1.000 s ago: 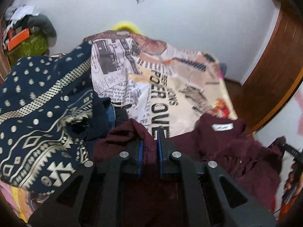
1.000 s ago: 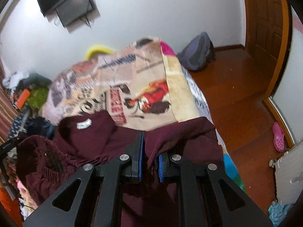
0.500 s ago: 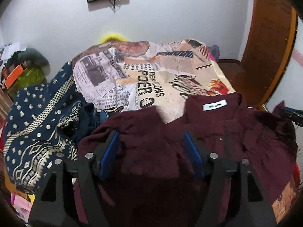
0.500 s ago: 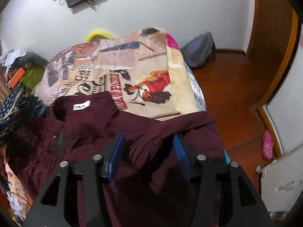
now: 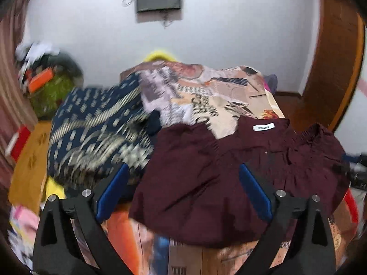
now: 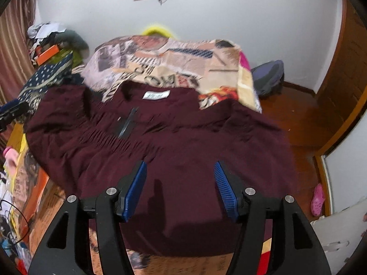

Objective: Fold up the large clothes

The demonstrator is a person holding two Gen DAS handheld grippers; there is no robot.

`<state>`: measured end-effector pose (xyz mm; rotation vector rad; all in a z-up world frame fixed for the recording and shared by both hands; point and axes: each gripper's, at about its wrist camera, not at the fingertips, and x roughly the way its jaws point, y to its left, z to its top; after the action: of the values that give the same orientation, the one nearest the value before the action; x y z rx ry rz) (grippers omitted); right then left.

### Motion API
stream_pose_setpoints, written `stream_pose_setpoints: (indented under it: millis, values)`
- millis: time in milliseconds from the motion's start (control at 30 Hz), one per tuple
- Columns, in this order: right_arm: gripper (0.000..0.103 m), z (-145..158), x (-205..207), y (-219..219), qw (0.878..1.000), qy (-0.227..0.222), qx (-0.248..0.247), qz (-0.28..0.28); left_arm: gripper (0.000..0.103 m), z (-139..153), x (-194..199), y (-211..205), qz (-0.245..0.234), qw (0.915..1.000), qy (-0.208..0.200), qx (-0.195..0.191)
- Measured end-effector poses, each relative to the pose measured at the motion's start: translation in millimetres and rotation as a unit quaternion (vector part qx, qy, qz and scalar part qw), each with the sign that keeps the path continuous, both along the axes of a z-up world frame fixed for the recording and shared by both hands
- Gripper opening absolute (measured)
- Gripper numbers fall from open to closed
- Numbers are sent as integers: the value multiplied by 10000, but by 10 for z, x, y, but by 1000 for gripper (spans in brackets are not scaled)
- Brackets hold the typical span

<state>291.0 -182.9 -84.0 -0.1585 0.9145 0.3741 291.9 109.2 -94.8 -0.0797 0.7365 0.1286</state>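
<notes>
— While my left gripper [image 5: 182, 193] hangs over the near left part of the maroon garment [image 5: 201, 183], what do its jaws hold?

— Nothing. My left jaws are spread very wide and are opening; the blue pads [image 5: 112, 192] stand clear of the cloth, with maroon fabric lying below the gap and the navy patterned cloth [image 5: 96, 126] just beside the left pad.

— And my right gripper [image 6: 180, 188]?

— Its jaws are about half spread and opening too, empty. The garment lies flat under them on the bed [image 6: 183, 64], its white neck label [image 6: 156, 94] on the far side, spread over the printed bedcover.

— Does either pad press the fabric?

— Neither one, as far as I see.
</notes>
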Motion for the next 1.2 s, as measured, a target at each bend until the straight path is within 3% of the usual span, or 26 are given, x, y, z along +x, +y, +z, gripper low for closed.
stream_pose_setpoints:
  millis: [167, 300, 367, 400, 700, 867, 933, 1033, 1200]
  values:
    - [57, -267, -98, 91, 9992, 403, 50, -18, 97, -339, -217, 390, 608, 9945, 321, -793]
    - [59, -385, -149, 120, 9992, 364, -139, -67, 97, -704, -290, 575, 750, 9790, 767, -1731]
    - [66, -386, -164, 116, 9993, 281, -232, -111, 97, -869, -310, 604, 781, 9687, 862, -2193]
    - [70, -391, -164, 113, 9992, 258, -275, -143, 97, -927, -310, 594, 776, 9652, 874, -2339]
    - [72, -401, -179, 77, 9993, 274, -201, -168, 97, -1279, 16, 476, 821, 9381, 609, -3311]
    - [74, -401, -196, 60, 9994, 269, -145, -190, 97, -1515, 225, 429, 871, 9161, 528, -3877]
    - [75, -402, -192, 51, 9994, 266, -125, -198, 95, -1567, 253, 418, 892, 9113, 439, -3995]
    - [76, -411, -199, 32, 9994, 263, -99, -205, 75, -1602, 267, 371, 956, 9040, 359, -4152]
    - [76, -380, -178, 17, 9992, 354, -87, -171, 38, -1345, 186, 239, 992, 9222, 185, -3732]
